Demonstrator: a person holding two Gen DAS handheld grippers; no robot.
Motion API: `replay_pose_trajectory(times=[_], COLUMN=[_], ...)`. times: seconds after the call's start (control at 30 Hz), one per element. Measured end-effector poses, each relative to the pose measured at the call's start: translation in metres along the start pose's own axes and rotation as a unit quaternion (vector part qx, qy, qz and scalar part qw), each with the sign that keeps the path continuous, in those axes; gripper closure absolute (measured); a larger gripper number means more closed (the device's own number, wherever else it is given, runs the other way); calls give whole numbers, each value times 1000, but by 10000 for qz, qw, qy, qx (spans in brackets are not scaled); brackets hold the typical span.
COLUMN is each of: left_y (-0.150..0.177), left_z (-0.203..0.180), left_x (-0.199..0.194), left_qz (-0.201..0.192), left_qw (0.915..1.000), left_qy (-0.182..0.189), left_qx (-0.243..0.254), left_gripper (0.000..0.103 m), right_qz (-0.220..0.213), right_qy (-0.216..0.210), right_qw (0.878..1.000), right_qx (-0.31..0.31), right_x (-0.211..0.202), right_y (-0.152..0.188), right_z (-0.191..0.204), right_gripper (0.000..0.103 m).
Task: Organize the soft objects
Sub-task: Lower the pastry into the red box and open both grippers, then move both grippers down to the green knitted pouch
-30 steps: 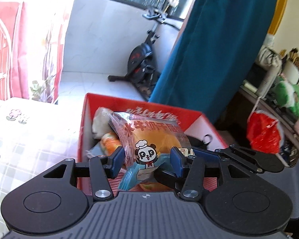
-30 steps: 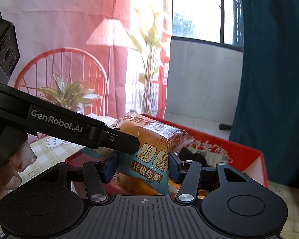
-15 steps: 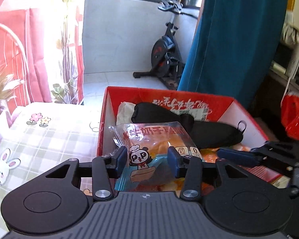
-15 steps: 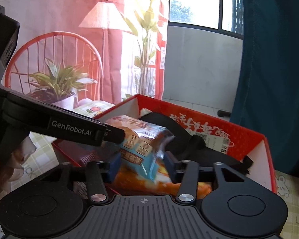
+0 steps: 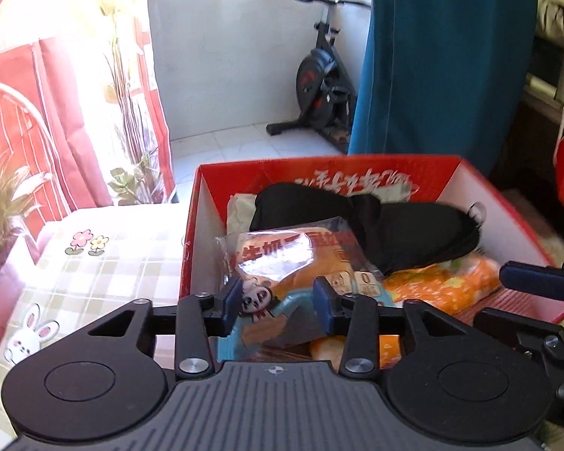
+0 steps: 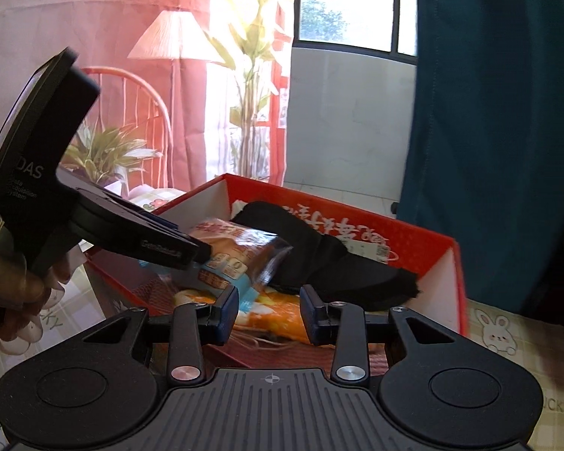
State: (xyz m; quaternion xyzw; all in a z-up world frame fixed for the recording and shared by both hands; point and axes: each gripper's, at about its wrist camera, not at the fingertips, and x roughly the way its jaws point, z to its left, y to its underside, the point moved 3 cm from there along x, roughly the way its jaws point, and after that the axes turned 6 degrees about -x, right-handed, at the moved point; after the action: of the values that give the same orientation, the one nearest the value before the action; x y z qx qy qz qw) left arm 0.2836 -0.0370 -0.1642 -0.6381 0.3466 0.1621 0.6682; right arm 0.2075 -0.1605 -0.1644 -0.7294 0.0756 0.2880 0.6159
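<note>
My left gripper [image 5: 278, 306] is shut on the blue end of a clear packet of bread [image 5: 300, 259] with a panda print, held low inside the red box [image 5: 357, 167]. The packet [image 6: 240, 259] also shows in the right wrist view, with the left gripper's fingers [image 6: 169, 248] on it. My right gripper [image 6: 269, 314] is open and empty over the box's near side, just behind the packet. In the box lie a black cloth [image 5: 394, 225], an orange packet [image 5: 443, 282] and a pale item [image 5: 240, 210].
The box stands on a checked tablecloth with bunny prints [image 5: 94, 263]. A potted plant [image 6: 109, 154] and a red chair stand to the left. A teal curtain [image 5: 440, 56] and an exercise bike [image 5: 323, 86] are beyond the table.
The right gripper has let go of the bread packet and opened. The left gripper has lowered the packet into the box, onto the other items.
</note>
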Motion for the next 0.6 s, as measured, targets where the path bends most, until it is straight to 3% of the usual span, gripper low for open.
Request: replay_pose_trajectory(times=[0.03, 0.13, 0.37, 0.6], left_y=[0, 6, 36, 78], left_z=[0, -2, -29, -71], left_x=[-5, -29, -67, -62], left_qz=[-92, -496, -767, -547], left_qw=[9999, 9979, 9945, 9934], left_qy=[103, 296, 617, 954], left_qx=[-105, -283, -345, -326], left_gripper=[36, 24, 24, 24], right_qz=[-28, -117, -77, 414], right_qy=[15, 70, 218, 381], right_qw=[10000, 9999, 9997, 9984], right_qx=[16, 49, -12, -33], right_x=[-6, -24, -63, -85], right_y=[2, 9, 38, 100], right_z=[-3, -10, -29, -45], right_gripper=[69, 67, 62, 59])
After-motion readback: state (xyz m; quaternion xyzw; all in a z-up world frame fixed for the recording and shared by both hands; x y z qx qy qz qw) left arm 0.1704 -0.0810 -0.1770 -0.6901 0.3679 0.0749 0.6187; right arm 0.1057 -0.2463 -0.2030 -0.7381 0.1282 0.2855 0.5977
